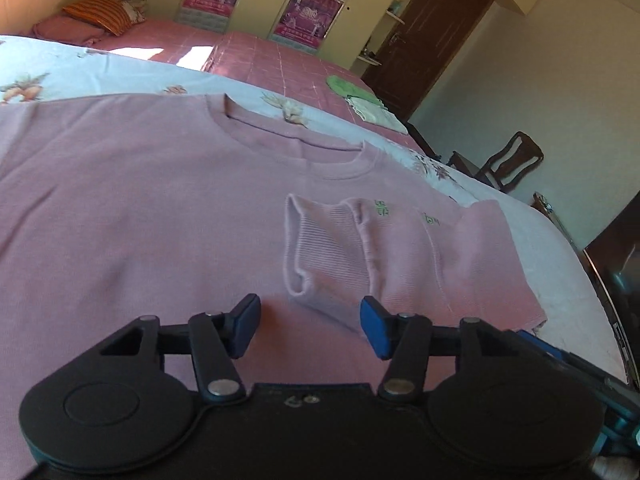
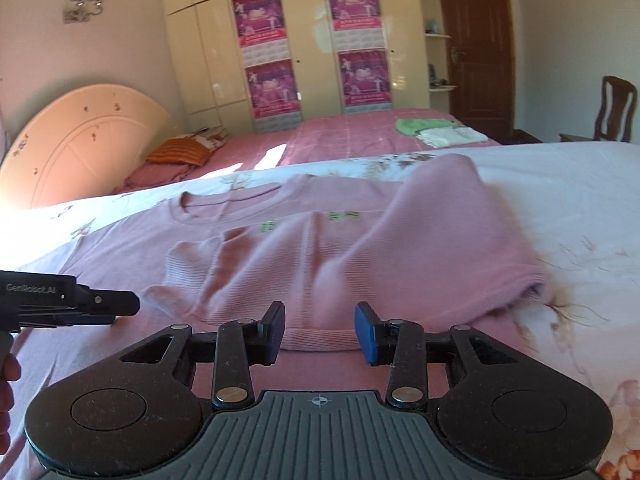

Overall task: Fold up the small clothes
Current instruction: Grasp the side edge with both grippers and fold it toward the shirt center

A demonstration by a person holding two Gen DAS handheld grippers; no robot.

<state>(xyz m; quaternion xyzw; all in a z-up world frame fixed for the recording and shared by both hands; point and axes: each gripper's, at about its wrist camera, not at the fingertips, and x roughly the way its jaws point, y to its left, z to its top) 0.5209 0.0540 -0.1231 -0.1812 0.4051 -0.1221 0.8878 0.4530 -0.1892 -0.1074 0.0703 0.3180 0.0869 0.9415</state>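
Black left gripper (image 1: 310, 326) – blue-padded fingers (image 1: 374, 328), silver pivot screws – white lettering

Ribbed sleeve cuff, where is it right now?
In the left wrist view the ribbed sleeve cuff lies folded across the chest of the pink sweater, below the neckline and just ahead of the left gripper.

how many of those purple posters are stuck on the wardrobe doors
4. In the right wrist view: upper left poster, lower left poster, upper right poster, lower right poster. None looks hidden.
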